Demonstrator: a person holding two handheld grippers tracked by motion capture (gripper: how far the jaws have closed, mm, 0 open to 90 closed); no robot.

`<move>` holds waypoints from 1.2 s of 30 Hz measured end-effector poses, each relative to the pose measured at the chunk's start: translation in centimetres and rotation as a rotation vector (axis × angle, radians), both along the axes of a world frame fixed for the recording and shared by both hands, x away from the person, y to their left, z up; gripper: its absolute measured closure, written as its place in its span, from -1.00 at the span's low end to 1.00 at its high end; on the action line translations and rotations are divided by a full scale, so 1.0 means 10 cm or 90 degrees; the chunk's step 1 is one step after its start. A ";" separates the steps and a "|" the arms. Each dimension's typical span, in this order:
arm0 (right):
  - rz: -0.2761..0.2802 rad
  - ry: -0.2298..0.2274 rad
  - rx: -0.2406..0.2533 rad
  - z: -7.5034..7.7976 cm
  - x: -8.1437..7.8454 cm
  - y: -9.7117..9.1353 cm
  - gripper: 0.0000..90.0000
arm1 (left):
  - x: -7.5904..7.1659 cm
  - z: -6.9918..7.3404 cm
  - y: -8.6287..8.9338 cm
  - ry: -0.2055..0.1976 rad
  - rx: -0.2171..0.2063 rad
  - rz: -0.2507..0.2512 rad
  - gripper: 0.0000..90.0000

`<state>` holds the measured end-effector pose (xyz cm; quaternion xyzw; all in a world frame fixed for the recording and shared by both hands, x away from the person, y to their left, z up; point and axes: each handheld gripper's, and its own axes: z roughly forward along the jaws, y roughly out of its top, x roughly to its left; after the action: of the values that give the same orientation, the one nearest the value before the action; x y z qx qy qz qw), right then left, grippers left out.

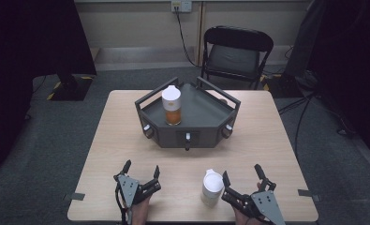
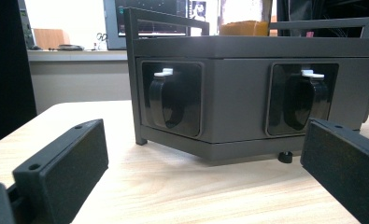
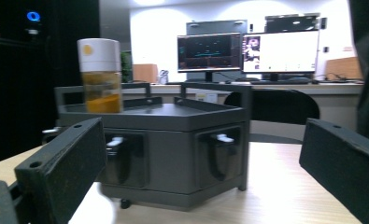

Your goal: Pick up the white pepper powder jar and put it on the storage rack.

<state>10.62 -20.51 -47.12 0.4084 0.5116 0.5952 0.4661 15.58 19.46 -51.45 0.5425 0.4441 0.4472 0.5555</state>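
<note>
A dark grey six-sided stand (image 1: pixel 196 117) (image 2: pixel 247 93) (image 3: pixel 173 144) with railings and recessed knobs sits mid-table. On its top stands a clear jar of orange stuff with a white lid (image 1: pixel 171 106) (image 3: pixel 100 77). A white lidded cup (image 1: pixel 212 187) stands near the front edge, just left of my right gripper (image 1: pixel 242 176) (image 3: pixel 201 177), which is open and empty. My left gripper (image 1: pixel 141 168) (image 2: pixel 205 172) rests open at the front left, facing the stand, with nothing between its jaws. The white blur at the bottom left of the right gripper view may be the cup.
The wooden table (image 1: pixel 122 140) has bare room on both sides of the stand. A black folding chair (image 1: pixel 236 54) stands behind the table. Cables run along the floor at the right. Monitors (image 3: pixel 247 51) sit on a far desk.
</note>
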 end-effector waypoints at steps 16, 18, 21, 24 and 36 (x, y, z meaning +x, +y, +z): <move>0.080 0.030 -0.008 0.02 -0.06 0.08 -0.98 | 0.00 0.00 0.00 0.001 0.000 -0.001 -1.00; 0.089 0.034 -0.011 0.02 -0.05 0.08 -0.95 | 0.00 0.00 0.00 0.000 0.000 -0.001 -1.00; 0.100 0.047 -0.020 0.03 -0.04 0.08 -0.93 | 0.00 0.00 0.00 0.000 0.000 -0.001 -1.00; 0.113 0.057 -0.025 0.04 -0.03 0.08 -0.88 | 0.00 0.00 0.00 0.000 0.000 -0.001 -1.00; 0.146 0.106 -0.027 -0.01 -0.01 0.07 -0.70 | 0.00 0.00 0.00 0.000 0.000 -0.001 -1.00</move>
<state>10.54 -19.82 -47.24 0.3856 0.6042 0.5977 0.3591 15.59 19.47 -51.46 0.5427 0.4438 0.4469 0.5558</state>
